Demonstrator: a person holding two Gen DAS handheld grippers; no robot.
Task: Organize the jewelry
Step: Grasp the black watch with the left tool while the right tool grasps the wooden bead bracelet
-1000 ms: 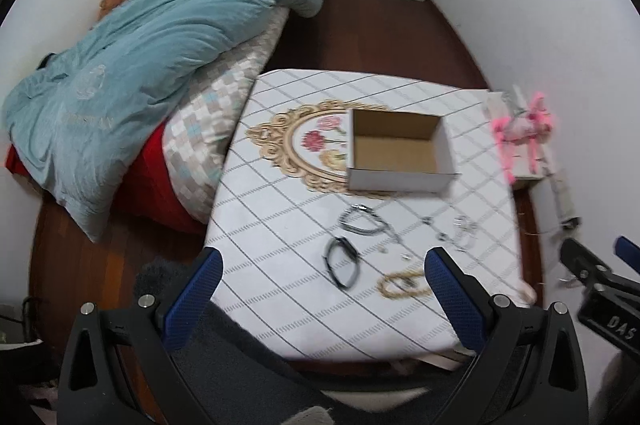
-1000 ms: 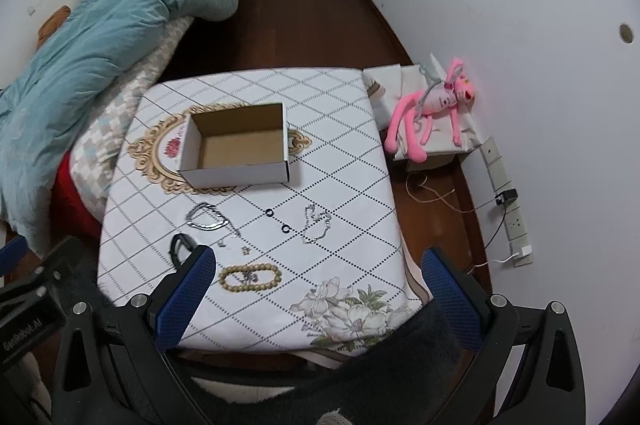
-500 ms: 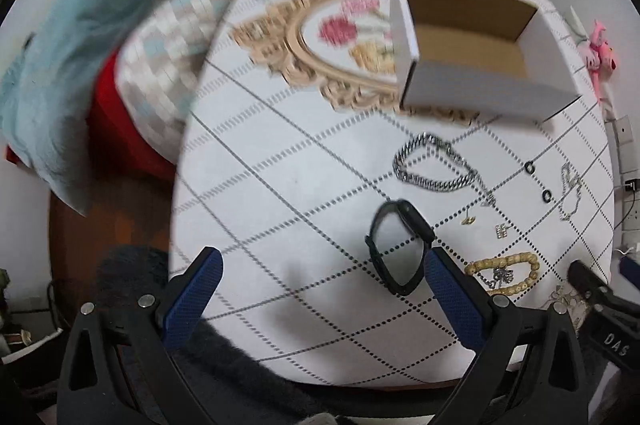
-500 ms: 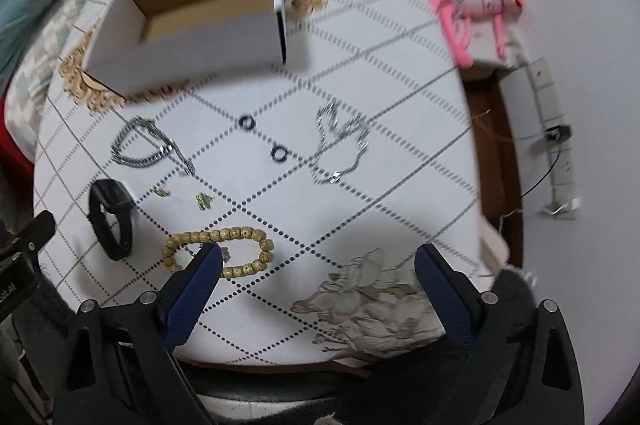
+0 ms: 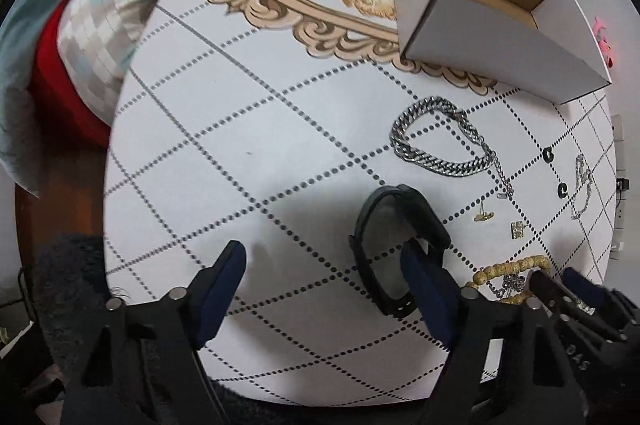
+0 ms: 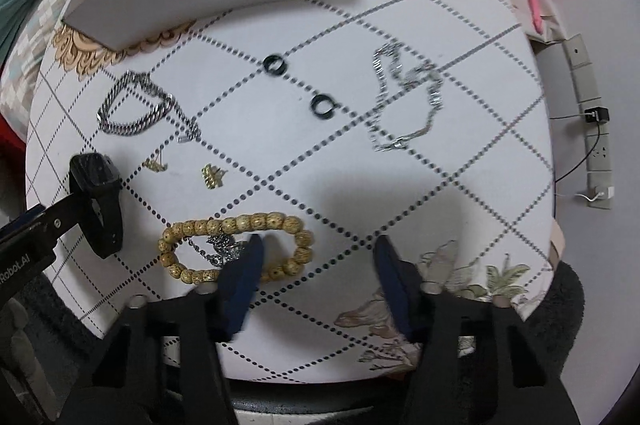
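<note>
left tool [image 5: 322,263] low over the worktop [image 5: 224,129], jaws apart and closing; its right finger sits inside the loop of the black band [image 5: 394,245], the left finger on bare cloth at 9 o'clock of it. right tool [image 6: 318,259] also apart and closing; its left finger is on the 3 o'clock end of the bead bracelet [image 6: 236,245], right finger on bare cloth. neither pinches anything yet.

risks, as i judge them:
- left tool may drag the band sideways instead of pinching it, since only one side of the loop lies between the fingers.
- right tool may snag the small silver chain [image 6: 222,247] lying inside the beads, lifting both, or the beads may roll off the pad.
- the two tools work close together; they could knock each other.

box [image 5: 492,5] stands empty at 12 o'clock, jewelry all still on the cloth.

against a second ago: both tools have dropped from high above to just over the cloth, and both have narrowed from full spread.
</note>
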